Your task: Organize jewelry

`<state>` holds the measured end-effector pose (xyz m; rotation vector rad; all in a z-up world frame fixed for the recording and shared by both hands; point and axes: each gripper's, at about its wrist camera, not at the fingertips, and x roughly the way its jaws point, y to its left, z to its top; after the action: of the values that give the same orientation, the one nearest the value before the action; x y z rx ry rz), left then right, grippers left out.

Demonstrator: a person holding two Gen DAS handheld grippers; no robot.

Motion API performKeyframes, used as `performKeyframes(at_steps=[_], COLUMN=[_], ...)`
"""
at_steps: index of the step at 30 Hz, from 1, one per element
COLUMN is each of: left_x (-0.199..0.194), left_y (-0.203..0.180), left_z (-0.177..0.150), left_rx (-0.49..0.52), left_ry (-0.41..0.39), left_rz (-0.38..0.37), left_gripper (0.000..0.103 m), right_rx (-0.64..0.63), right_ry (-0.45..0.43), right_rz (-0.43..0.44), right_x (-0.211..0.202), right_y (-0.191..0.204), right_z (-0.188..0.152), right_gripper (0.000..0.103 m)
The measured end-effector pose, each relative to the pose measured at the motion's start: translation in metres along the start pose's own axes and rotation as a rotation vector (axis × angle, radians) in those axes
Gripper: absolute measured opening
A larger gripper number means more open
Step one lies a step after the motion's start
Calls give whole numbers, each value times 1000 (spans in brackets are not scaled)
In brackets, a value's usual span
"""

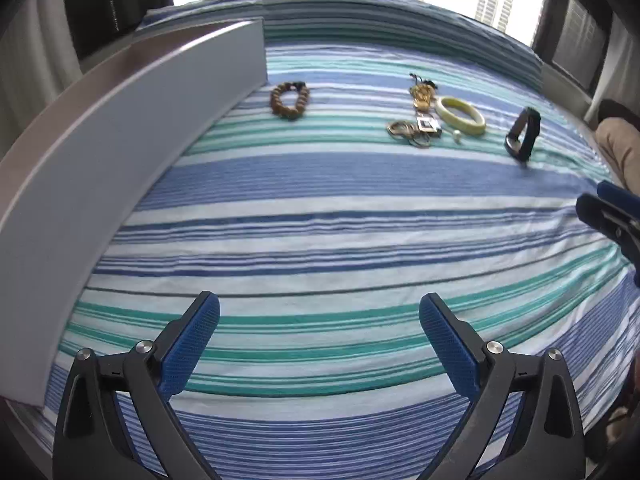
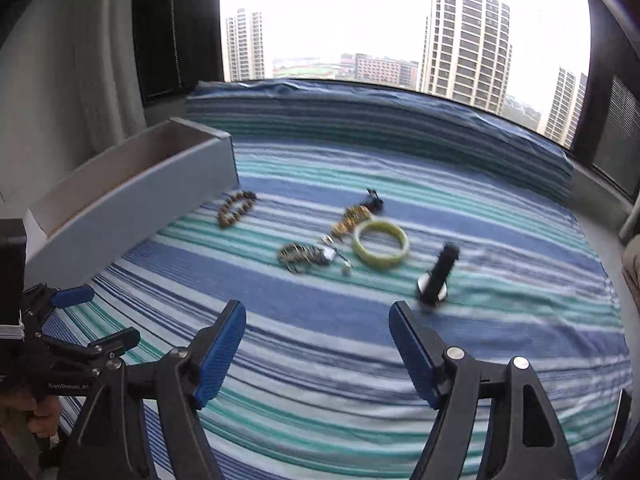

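Jewelry lies on a striped bedspread. A brown bead bracelet [image 1: 290, 100] [image 2: 236, 208] lies near the grey box [image 1: 120, 128] [image 2: 132, 188]. A gold ornament [image 1: 422, 94] [image 2: 352, 216], a pale green bangle [image 1: 460, 116] [image 2: 380, 244], a tangle of thin chains with a square pendant [image 1: 416, 132] [image 2: 306, 256], a small pearl [image 1: 457, 135] and a black watch [image 1: 522, 134] [image 2: 438, 276] lie further right. My left gripper [image 1: 320, 340] is open and empty, well short of them. My right gripper [image 2: 318, 348] is open and empty, short of the watch.
The long grey open box stands along the left side of the bed. A window with tower blocks is behind the bed. The left gripper [image 2: 80, 320] shows at the left edge of the right wrist view; the right gripper [image 1: 612, 216] at the right edge of the left wrist view.
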<state>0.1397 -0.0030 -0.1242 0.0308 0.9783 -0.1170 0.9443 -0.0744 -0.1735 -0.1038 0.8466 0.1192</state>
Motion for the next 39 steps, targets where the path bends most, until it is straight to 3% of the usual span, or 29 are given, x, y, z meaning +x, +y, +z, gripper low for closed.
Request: performKeyframes(at_steps=[4,10,39], left_x=[8,12,16], left_y=[-12,-12,-11], left_z=[-11,-17,-20], left_rx=[25,23,26], left_ry=[7,3,-33], left_rz=[21,24,3], left_gripper=[100,100,103], right_rx=[58,83,70], right_ry=[54,71,68], right_rz=[-17,-41,-46], right_x=[12,20,35], right_y=[-16,-22,-11], right_z=[-41,-66,-86], right_gripper=[76,76,77])
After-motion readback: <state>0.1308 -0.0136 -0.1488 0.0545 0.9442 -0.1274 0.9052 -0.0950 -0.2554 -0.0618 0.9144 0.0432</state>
